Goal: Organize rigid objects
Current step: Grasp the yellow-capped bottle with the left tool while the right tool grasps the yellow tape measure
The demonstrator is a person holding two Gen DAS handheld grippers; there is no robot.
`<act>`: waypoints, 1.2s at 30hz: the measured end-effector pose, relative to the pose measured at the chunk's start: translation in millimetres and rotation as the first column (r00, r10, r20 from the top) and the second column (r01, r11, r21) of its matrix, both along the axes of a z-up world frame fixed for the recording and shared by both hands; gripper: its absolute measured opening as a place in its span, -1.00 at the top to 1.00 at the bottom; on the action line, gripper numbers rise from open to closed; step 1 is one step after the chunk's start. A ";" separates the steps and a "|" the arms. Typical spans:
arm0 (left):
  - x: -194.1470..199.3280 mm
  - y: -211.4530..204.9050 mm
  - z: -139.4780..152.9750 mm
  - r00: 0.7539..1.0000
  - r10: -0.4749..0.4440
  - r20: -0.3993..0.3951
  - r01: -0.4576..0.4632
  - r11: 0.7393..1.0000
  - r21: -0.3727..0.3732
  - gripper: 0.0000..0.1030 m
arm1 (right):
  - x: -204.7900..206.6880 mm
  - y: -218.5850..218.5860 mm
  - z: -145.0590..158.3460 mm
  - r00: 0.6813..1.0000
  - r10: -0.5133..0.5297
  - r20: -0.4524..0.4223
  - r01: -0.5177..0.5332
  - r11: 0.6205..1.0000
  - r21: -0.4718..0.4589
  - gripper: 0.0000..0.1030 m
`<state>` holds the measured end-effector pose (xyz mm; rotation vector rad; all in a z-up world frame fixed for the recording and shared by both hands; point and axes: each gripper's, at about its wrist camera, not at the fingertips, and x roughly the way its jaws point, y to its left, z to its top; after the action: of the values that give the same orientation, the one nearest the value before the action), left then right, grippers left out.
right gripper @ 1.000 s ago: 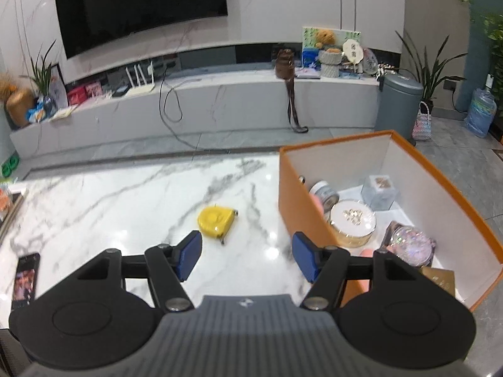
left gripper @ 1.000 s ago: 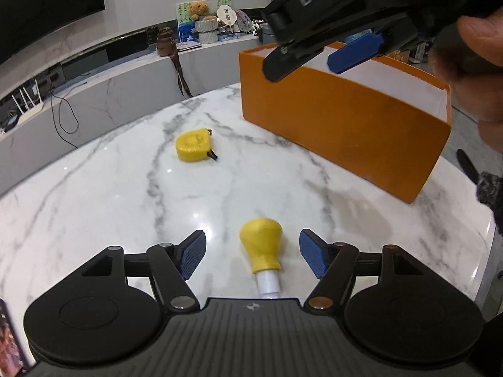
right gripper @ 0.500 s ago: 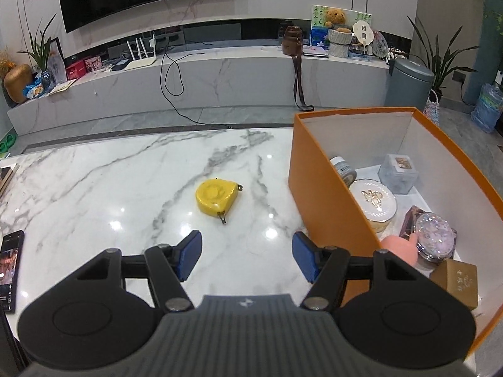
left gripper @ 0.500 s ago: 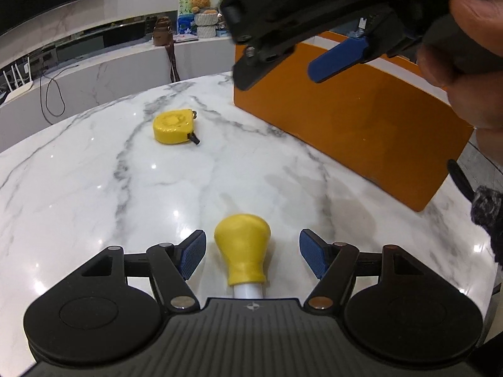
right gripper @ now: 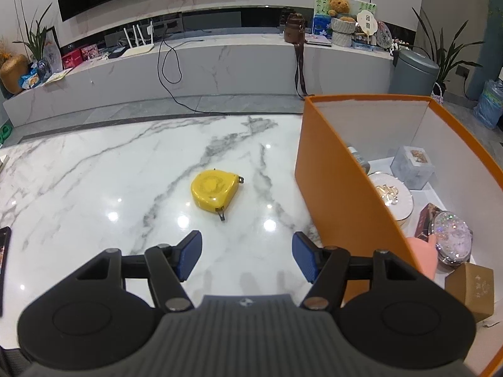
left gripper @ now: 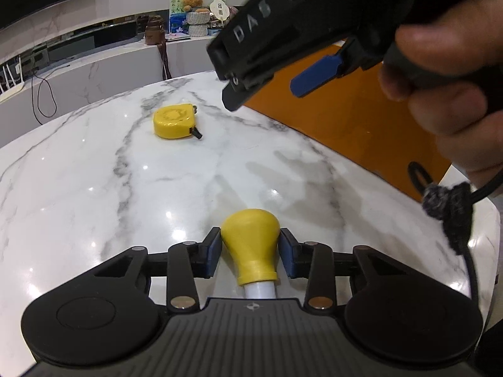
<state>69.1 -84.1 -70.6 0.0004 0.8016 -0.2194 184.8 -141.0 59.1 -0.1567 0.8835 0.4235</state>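
Left wrist view: the left gripper [left gripper: 250,253] has its two blue pads pressed against either side of one yellow bulb-shaped object [left gripper: 250,248], which has a white stem and lies on the white marble table [left gripper: 94,194]; the jaws are clamped on it. Farther off and to the left lies one yellow tape measure [left gripper: 174,121], well apart from the gripper. At far right stands one orange box [left gripper: 361,116]. The right gripper [left gripper: 317,77] hangs above, held in a hand [left gripper: 452,100], with one blue pad showing.

Right wrist view: the right gripper [right gripper: 246,259] has its jaws apart, with nothing between the pads, only bare marble table [right gripper: 94,172]. The tape measure [right gripper: 213,190] lies just beyond the fingertips, slightly left of centre, not touching them. The orange box [right gripper: 339,182] stands to the right, its near wall just beside the right pad. Inside it are several small items, among them a round white tin [right gripper: 391,196], a glittery round case [right gripper: 452,238], and a small brown box [right gripper: 470,290].
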 end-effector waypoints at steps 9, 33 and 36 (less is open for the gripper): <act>-1.0 43.4 2.3 0.998 0.065 -0.013 -0.065 0.998 0.020 0.15 | 11.0 17.1 -18.4 1.000 0.013 -0.016 -0.013 1.000 -0.014 -0.23; -1.5 147.7 6.1 0.980 0.197 0.001 -0.197 0.980 0.020 0.14 | 72.5 82.7 -72.7 1.000 -0.025 -0.004 0.025 1.000 -0.014 -0.23; -3.2 151.2 5.9 0.980 0.197 0.002 -0.197 0.980 0.020 0.14 | 74.0 88.5 -76.9 0.999 -0.008 0.031 0.009 0.999 -0.044 -0.23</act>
<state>65.9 67.2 -64.6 -0.0601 0.7978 -0.0235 258.8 -52.5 -17.8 -0.1994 0.8632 0.3927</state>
